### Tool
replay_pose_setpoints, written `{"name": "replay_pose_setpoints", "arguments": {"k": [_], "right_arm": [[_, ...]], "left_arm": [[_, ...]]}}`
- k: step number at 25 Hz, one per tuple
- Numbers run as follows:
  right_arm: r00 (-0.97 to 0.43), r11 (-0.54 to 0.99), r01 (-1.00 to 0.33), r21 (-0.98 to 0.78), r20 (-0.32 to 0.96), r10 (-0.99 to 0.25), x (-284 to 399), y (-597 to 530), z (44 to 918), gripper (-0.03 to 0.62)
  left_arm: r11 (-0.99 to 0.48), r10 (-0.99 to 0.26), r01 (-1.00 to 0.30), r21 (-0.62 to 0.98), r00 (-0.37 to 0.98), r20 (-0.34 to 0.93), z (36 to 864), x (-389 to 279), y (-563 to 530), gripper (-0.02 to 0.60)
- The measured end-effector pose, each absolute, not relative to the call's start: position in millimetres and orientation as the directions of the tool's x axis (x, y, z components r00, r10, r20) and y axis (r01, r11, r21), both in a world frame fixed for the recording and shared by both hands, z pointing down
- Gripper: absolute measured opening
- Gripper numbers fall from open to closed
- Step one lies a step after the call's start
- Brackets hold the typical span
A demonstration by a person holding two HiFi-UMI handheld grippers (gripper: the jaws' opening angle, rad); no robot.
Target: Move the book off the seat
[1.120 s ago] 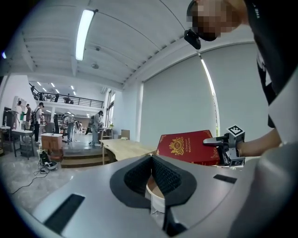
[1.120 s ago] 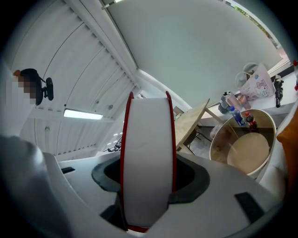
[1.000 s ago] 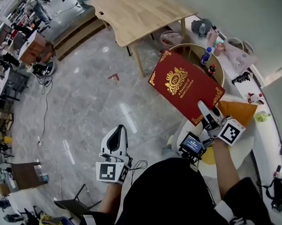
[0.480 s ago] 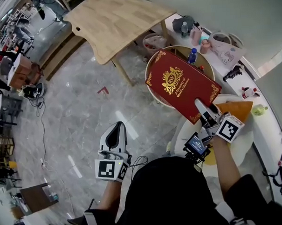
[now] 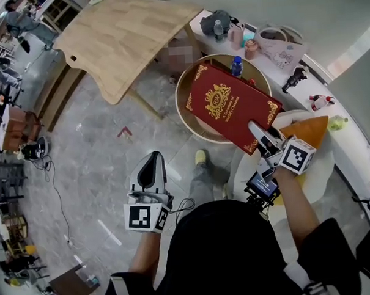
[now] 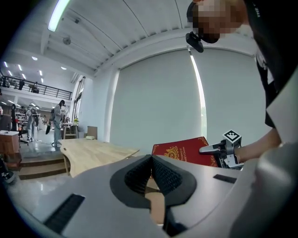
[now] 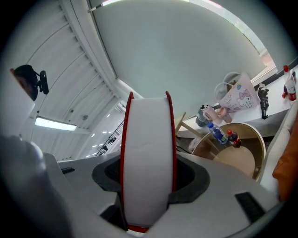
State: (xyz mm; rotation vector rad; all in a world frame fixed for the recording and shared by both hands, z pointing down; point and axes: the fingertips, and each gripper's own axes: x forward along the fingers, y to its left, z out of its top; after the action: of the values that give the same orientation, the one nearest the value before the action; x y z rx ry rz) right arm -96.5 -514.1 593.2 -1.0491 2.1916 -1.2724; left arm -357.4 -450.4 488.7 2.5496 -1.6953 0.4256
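A red hardcover book [image 5: 229, 108] with gold ornaments is held up by its near corner in my right gripper [image 5: 256, 133], which is shut on it. The book hangs flat over a round wooden table [image 5: 190, 116]. In the right gripper view the book's white page edge [image 7: 148, 153] fills the gap between the jaws. Behind the right hand is the white seat [image 5: 318, 181] with an orange cushion [image 5: 310, 135]. My left gripper [image 5: 151, 174] is shut and empty over the floor; in the left gripper view its pads [image 6: 164, 174] meet, with the book [image 6: 184, 151] beyond them.
A large wooden table [image 5: 122, 36] stands at the upper left. Small bottles [image 5: 235, 65] stand on the round table's far side. A white counter [image 5: 330, 101] with a bag, bottles and small items runs along the right wall. Grey stone floor [image 5: 100, 166] lies to the left.
The right gripper has carried the book away from the seat and further over the round wooden table. The left gripper has moved along with the person and stayed shut.
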Motion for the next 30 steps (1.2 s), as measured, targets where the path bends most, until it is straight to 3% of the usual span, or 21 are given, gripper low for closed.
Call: {"name": "replay_pose_setpoints", "arguments": {"k": [14, 21, 30], "right_arm": [[-0.629, 0.063, -0.415, -0.907, 0.236, -0.741, -150, -615, 777, 0.244], [-0.572, -0.185, -0.408, -0.894, 0.408, -0.712, -157, -630, 907, 0.244], [-0.580, -0.211, -0.297, -0.931, 0.351, -0.735, -161, -649, 973, 0.247]], "left_arm": [[-0.625, -0.724, -0.780, -0.020, 0.570, 0.387, 586, -347, -636, 0.012], [-0.681, -0.642, -0.731, 0.031, 0.617, 0.454, 656, -348, -688, 0.012], [-0.708, -0.564, -0.701, 0.088, 0.636, 0.526, 725, -347, -700, 0.012]]}}
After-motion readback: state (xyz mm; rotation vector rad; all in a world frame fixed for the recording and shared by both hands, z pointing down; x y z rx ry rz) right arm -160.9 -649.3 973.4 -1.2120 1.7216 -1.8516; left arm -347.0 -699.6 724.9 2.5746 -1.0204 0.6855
